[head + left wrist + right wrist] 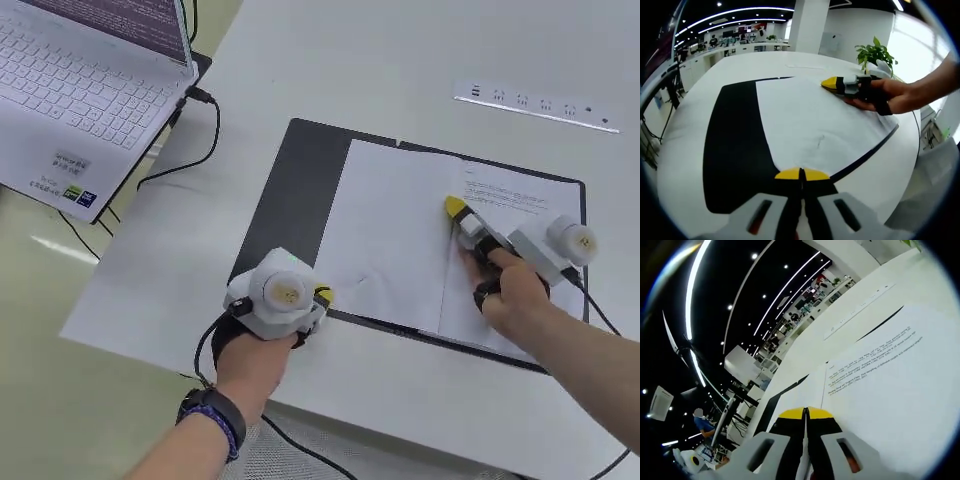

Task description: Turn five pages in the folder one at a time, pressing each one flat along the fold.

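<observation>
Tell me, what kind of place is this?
Most likely an open-plan office: a laptop, a power strip on the white table, and rows of desks under strip ceiling lights.

White table (330, 60), laptop (80, 90), ceiling strip lights (692, 305).

Both jaws closed: left gripper (318, 296) near, right gripper (455, 207) outstretched.

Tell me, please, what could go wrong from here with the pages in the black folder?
The right tongs, shut, seem to rest near the fold of the open black folder; dragging their yellow tips could crease the white printed page. The left tongs, shut, sit at the near edge of the blank white turned page, which might spring back.
</observation>
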Action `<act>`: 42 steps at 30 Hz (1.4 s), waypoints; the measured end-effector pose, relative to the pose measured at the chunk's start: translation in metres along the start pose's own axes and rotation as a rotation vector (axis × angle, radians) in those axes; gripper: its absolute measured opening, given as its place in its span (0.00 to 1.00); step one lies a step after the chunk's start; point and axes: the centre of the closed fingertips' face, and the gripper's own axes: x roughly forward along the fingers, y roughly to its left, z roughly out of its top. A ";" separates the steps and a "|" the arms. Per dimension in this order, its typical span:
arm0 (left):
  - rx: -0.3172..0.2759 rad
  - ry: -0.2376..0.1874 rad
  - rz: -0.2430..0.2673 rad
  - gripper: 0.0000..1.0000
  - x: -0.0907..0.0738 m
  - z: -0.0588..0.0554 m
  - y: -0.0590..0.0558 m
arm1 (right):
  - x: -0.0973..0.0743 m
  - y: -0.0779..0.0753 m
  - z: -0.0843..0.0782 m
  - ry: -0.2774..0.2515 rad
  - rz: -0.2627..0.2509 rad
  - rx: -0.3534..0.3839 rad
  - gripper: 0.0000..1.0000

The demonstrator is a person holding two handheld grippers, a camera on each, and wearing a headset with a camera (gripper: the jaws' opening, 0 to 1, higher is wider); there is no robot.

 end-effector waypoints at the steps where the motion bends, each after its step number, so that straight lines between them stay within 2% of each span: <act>1: 0.001 0.001 -0.001 0.00 0.000 0.000 0.000 | -0.003 0.002 -0.002 0.000 0.000 -0.005 0.00; 5: 0.002 -0.001 -0.002 0.00 0.001 0.000 0.000 | -0.011 0.003 -0.011 0.016 0.005 -0.011 0.00; 13: 0.018 -0.007 0.006 0.00 0.000 0.000 -0.001 | -0.029 0.002 -0.020 0.006 -0.002 0.019 0.00; 16: 0.023 -0.015 0.003 0.00 0.000 0.000 -0.001 | -0.029 -0.005 -0.020 0.013 0.002 0.021 0.00; 19: 0.023 -0.010 0.000 0.00 0.000 0.000 -0.001 | -0.038 -0.001 -0.032 0.040 0.014 0.014 0.00; 24: 0.029 -0.014 0.001 0.00 0.000 0.000 -0.001 | -0.046 -0.006 -0.040 0.039 0.015 0.024 0.00; 30: 0.033 -0.013 0.003 0.00 -0.001 -0.001 -0.001 | -0.060 -0.001 -0.057 0.066 0.029 0.006 0.00; 42: 0.041 0.007 0.006 0.00 -0.001 -0.002 -0.002 | -0.082 0.004 -0.076 0.088 0.040 0.005 0.00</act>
